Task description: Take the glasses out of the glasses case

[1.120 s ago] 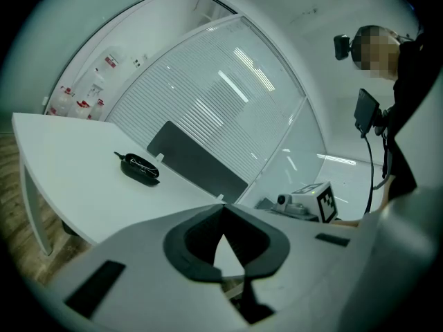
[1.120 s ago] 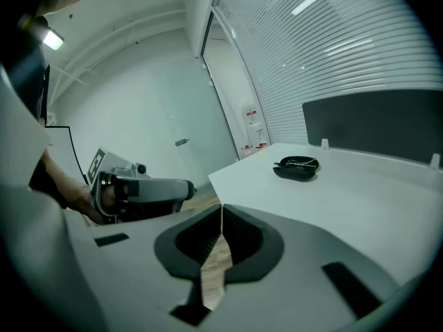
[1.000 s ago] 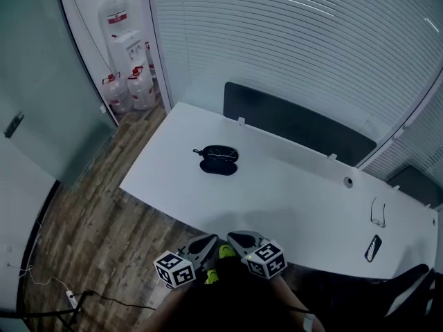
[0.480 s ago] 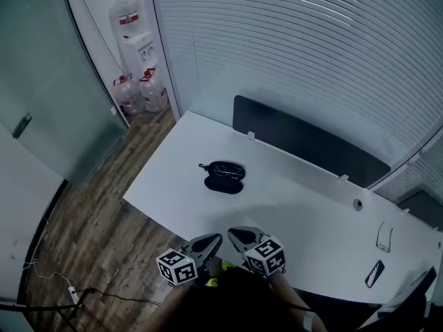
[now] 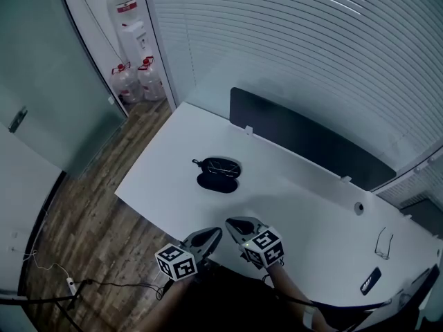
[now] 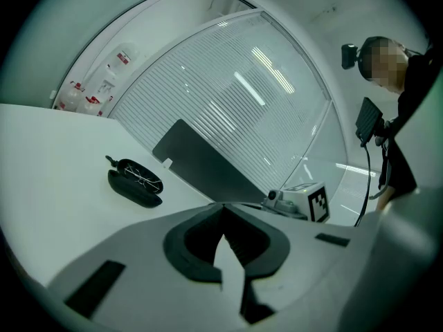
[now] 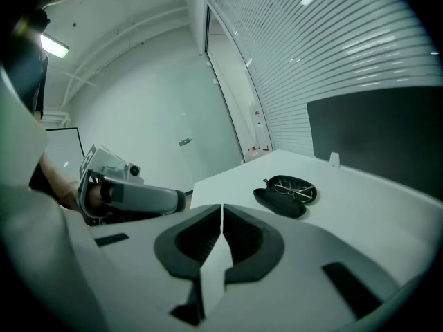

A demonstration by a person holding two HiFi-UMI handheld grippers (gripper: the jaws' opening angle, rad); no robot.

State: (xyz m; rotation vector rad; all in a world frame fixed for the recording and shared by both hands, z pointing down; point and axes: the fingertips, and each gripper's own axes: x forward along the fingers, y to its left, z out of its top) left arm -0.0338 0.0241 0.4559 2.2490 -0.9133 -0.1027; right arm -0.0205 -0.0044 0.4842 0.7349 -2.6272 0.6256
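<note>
An open black oval glasses case (image 5: 217, 175) lay on the white rectangular surface (image 5: 304, 220), toward its left end, with thin wire-framed glasses (image 5: 220, 165) resting in its upper half. The left gripper (image 5: 211, 235) and right gripper (image 5: 235, 225) hung side by side over the near edge of the surface, well apart from the case. Each gripper's fingers were clenched together on nothing. A second pair of glasses (image 5: 382, 243) lay at the far right end.
</note>
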